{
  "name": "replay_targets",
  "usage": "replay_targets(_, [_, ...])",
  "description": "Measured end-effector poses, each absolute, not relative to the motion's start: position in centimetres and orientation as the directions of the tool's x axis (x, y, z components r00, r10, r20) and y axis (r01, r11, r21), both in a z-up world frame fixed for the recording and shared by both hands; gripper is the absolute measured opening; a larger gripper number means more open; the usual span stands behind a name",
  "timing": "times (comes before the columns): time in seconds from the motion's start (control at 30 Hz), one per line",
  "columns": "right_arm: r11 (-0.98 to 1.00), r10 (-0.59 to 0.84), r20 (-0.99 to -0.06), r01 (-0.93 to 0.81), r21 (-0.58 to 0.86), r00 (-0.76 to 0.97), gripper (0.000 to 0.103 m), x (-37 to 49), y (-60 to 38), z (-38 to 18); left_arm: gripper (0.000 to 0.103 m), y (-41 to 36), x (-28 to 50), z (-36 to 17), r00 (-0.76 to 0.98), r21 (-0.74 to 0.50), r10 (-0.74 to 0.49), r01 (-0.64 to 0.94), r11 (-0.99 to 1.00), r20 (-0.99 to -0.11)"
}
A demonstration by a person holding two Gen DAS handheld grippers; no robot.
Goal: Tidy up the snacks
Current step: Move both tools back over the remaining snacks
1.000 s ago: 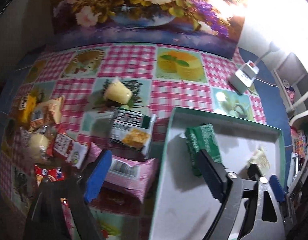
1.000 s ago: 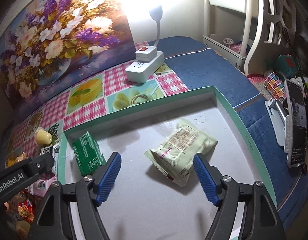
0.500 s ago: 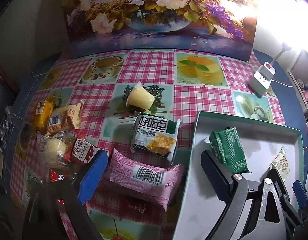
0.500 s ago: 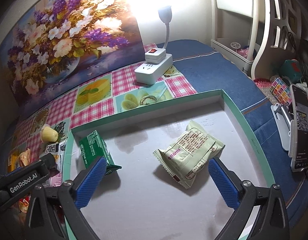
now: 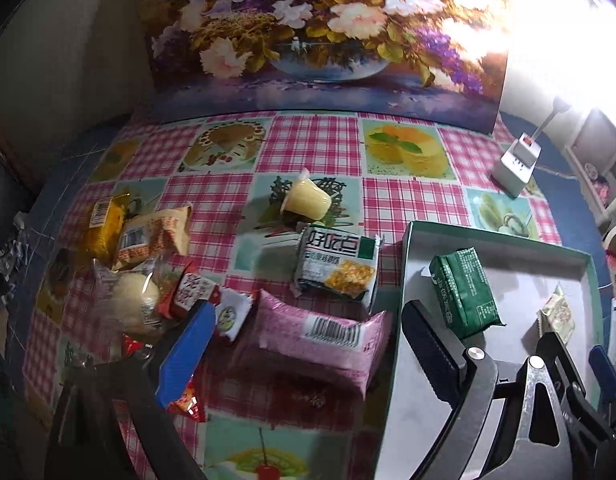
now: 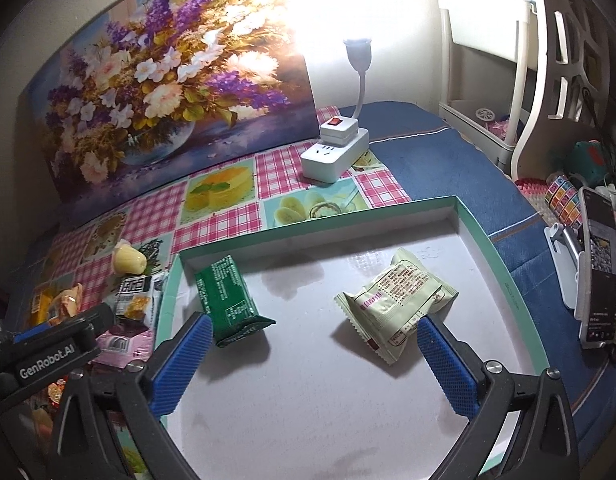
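Now the right gripper (image 6: 312, 354) has just spread its jaws wide and holds nothing — the pale green packet (image 6: 396, 307) lies loose on the floor of the tray (image 6: 504, 280), beside the dark green packet (image 6: 227, 302), so that drop reads as done. Meanwhile the left gripper (image 5: 303, 332), also open and empty, has swung out over the pink packet (image 5: 316, 332) on the checked cloth (image 5: 320, 148) — likely the next snack to go in.
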State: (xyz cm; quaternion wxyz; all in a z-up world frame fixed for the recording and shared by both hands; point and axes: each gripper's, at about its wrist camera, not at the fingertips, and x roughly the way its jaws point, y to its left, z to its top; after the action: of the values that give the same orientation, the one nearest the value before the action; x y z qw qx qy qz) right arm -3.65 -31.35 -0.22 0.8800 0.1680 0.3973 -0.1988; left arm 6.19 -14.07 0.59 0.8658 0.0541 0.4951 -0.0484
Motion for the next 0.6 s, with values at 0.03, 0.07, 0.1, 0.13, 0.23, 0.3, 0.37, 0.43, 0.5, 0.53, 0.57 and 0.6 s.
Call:
replay_targets(0.03, [0.862, -0.215, -0.764, 0.486, 0.143, 0.608, 0.103, -3.8, -31.2, 0.0, 0.094, -13.5, 5.9, 0.8, 0.511, 0.039, -0.036, 0.135, 0.99, -0.859])
replay_targets(0.07, [0.861, -0.214, -0.764, 0.487, 0.148, 0.609, 0.103, -4.0, -31.0, 0.2, 0.094, -13.1, 5.7, 1.0, 0.516, 0.037, -0.038, 0.134, 0.99, -0.856])
replay_targets(0.1, [0.861, -0.207, -0.764, 0.484, 0.154, 0.611, 0.103, -4.1, -30.8, 0.4, 0.094, -12.7, 5.5, 1.2, 0.521, 0.04, -0.036, 0.133, 0.99, -0.853])
replay_targets(0.13, [0.863, -0.198, -0.764, 0.478, 0.16, 0.614, 0.103, -4.2, -30.6, 0.5, 0.094, -12.3, 5.2, 1.4, 0.526, 0.048, -0.03, 0.133, 0.99, -0.85])
replay_targets(0.23, [0.873, -0.19, -0.762, 0.462, 0.157, 0.618, 0.103, -4.4, -29.6, 1.3, 0.094, -11.0, 4.6, 2.0, 0.541, 0.058, -0.025, 0.134, 0.989, -0.84])
replay_targets(0.3, [0.88, -0.18, -0.756, 0.446, 0.163, 0.63, 0.103, -4.4, -28.8, 1.9, 0.094, -10.0, 4.2, 2.5, 0.554, 0.055, -0.031, 0.137, 0.989, -0.832])
replay_targets(0.37, [0.888, -0.169, -0.744, 0.428, 0.17, 0.646, 0.103, -4.4, -27.8, 2.7, 0.094, -8.9, 3.8, 3.1, 0.567, 0.057, -0.029, 0.135, 0.989, -0.823])
replay_targets(0.43, [0.897, -0.161, -0.732, 0.407, 0.171, 0.662, 0.103, -4.4, -26.6, 3.5, 0.094, -7.9, 3.6, 3.5, 0.577, 0.062, -0.023, 0.127, 0.99, -0.816])
replay_targets(0.5, [0.908, -0.142, -0.725, 0.38, 0.175, 0.674, 0.103, -4.2, -25.3, 4.1, 0.094, -6.5, 3.4, 3.8, 0.585, 0.063, -0.013, 0.109, 0.992, -0.811])
replay_targets(0.53, [0.913, -0.131, -0.725, 0.367, 0.177, 0.676, 0.103, -4.0, -24.5, 4.3, 0.094, -5.8, 3.3, 3.9, 0.588, 0.061, -0.01, 0.1, 0.993, -0.809])
replay_targets(0.57, [0.918, -0.121, -0.727, 0.355, 0.178, 0.676, 0.103, -3.8, -23.9, 4.3, 0.094, -5.0, 3.2, 4.0, 0.59, 0.056, -0.006, 0.088, 0.995, -0.808])
replay_targets(0.6, [0.922, -0.111, -0.73, 0.344, 0.177, 0.675, 0.103, -3.6, -23.2, 4.3, 0.094, -4.1, 3.1, 4.1, 0.592, 0.051, -0.002, 0.072, 0.996, -0.806])
